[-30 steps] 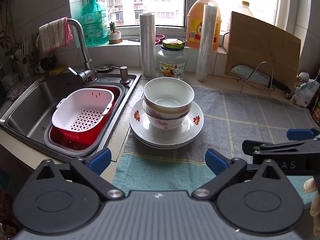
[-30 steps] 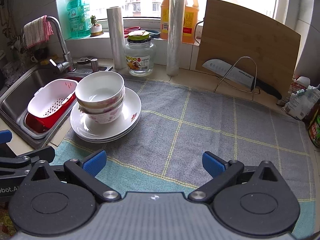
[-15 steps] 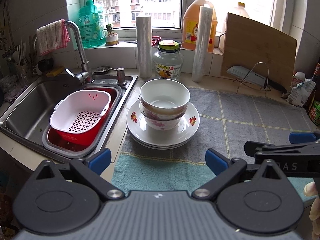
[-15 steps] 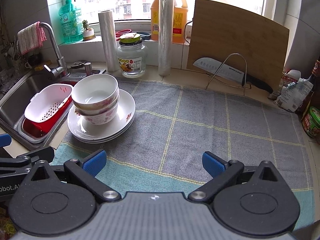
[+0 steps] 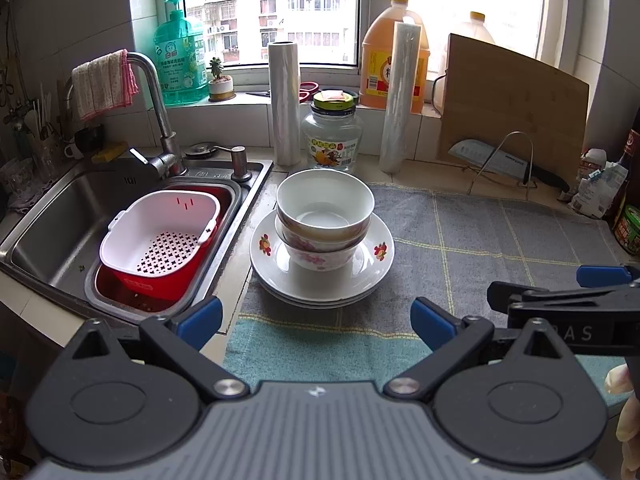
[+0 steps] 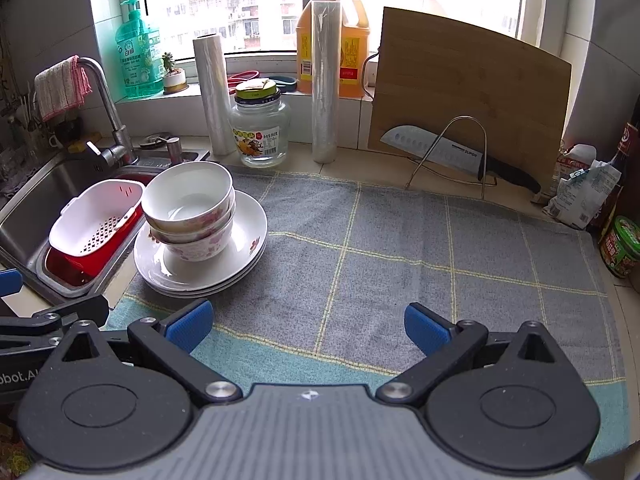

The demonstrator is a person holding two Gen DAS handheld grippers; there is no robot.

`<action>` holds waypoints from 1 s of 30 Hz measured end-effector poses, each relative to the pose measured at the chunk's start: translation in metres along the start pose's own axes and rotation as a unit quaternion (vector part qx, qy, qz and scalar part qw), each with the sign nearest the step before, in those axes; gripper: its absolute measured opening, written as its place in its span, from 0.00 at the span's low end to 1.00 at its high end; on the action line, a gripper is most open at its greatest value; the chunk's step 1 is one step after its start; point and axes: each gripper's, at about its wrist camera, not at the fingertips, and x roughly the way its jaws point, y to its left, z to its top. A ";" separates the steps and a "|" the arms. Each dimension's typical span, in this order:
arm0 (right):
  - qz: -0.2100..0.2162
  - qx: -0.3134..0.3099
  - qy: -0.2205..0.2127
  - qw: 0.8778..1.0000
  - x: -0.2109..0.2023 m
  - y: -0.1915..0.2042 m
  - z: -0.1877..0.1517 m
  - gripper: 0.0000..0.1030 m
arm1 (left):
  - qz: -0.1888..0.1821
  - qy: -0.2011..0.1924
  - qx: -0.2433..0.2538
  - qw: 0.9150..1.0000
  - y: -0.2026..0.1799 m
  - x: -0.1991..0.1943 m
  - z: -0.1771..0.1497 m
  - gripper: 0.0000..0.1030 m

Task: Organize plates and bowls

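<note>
Nested white floral bowls [image 5: 325,216] stand on a stack of white floral plates [image 5: 376,268] at the left edge of the grey checked towel [image 5: 480,232], beside the sink. The stack also shows in the right wrist view, bowls [image 6: 188,204] on plates [image 6: 244,236]. My left gripper [image 5: 316,318] is open and empty, held back in front of the stack. My right gripper [image 6: 306,326] is open and empty over the towel [image 6: 400,248], to the right of the stack.
The sink [image 5: 52,216] holds a white colander [image 5: 160,232] in a red basin. A glass jar [image 5: 332,140], two film rolls, oil jugs and a cutting board [image 5: 512,108] with a knife [image 6: 460,156] on a wire rack line the back. Jars and packets stand at far right.
Both grippers have drawn back and risen slightly, so the dish stack looks a little farther away. Both stay open. The dishes have not moved.
</note>
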 end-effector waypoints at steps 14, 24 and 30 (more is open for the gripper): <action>-0.001 0.001 -0.008 1.000 -0.005 -0.005 0.000 1.00 | 0.000 -0.006 0.005 1.000 -0.005 -0.005 0.002 0.97; 0.000 0.000 -0.013 1.000 -0.008 -0.006 0.002 1.00 | 0.002 -0.010 0.005 1.000 -0.005 -0.007 0.004 0.97; 0.000 0.000 -0.014 1.000 -0.008 -0.005 0.003 1.00 | 0.004 -0.010 0.005 1.000 -0.005 -0.008 0.004 0.97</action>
